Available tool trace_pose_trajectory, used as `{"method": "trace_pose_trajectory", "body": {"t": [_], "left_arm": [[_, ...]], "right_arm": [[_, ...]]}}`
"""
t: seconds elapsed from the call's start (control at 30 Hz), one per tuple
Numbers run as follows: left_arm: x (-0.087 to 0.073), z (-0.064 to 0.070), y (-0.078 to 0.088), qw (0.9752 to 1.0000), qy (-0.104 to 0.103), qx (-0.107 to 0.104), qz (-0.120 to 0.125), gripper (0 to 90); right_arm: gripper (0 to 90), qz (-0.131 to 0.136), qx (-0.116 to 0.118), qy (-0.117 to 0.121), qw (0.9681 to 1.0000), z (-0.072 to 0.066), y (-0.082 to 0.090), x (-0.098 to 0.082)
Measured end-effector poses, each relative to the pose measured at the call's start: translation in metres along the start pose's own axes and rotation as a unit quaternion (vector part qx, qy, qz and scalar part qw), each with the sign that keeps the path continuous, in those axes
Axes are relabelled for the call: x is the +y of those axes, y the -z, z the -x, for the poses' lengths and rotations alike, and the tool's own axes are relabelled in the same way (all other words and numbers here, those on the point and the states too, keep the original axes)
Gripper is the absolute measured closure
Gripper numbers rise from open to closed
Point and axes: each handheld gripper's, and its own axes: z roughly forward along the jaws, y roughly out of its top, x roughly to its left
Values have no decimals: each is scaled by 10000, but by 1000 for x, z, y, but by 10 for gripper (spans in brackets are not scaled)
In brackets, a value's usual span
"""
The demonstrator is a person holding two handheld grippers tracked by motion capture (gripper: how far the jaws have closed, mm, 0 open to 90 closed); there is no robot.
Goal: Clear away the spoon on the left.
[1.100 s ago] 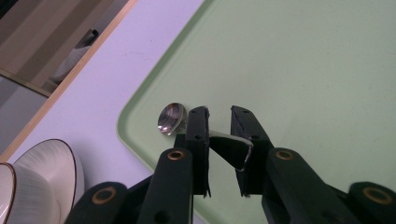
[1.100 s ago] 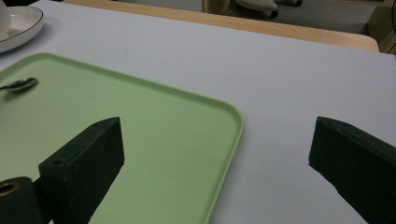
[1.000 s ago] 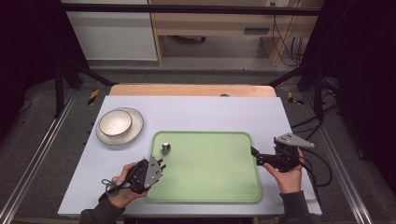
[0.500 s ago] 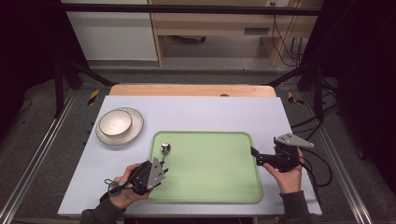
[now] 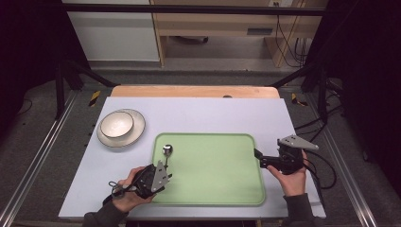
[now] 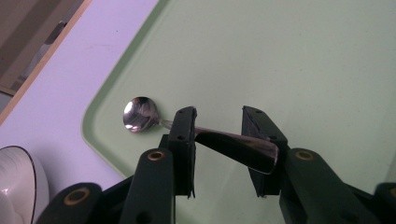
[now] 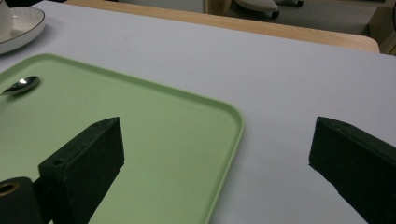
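Green tray (image 5: 213, 170) corner: left hand-held gripper (image 6: 218, 135) just opening, spoon (image 6: 205, 137) between; right hand-held gripper (image 7: 215, 154) apart.

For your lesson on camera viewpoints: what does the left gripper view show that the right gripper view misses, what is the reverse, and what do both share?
Left gripper view: the spoon's handle lying between the left tongs, whose jaws have just been opening and stand apart around it.

Right gripper view: the open right tongs straddling the tray's right rim, and the wooden table edge.

Both: the green tray, the spoon's bowl and the white plate.
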Motion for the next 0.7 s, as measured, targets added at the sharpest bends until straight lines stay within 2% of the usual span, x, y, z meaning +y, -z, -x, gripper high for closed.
{"method": "trace_pose_trajectory", "body": {"t": [0.7], "left_arm": [[-3,5,-10,9998,4,-97,-145,610]], "right_arm": [[35,78,65,100,9999,-4,3,2]]}}
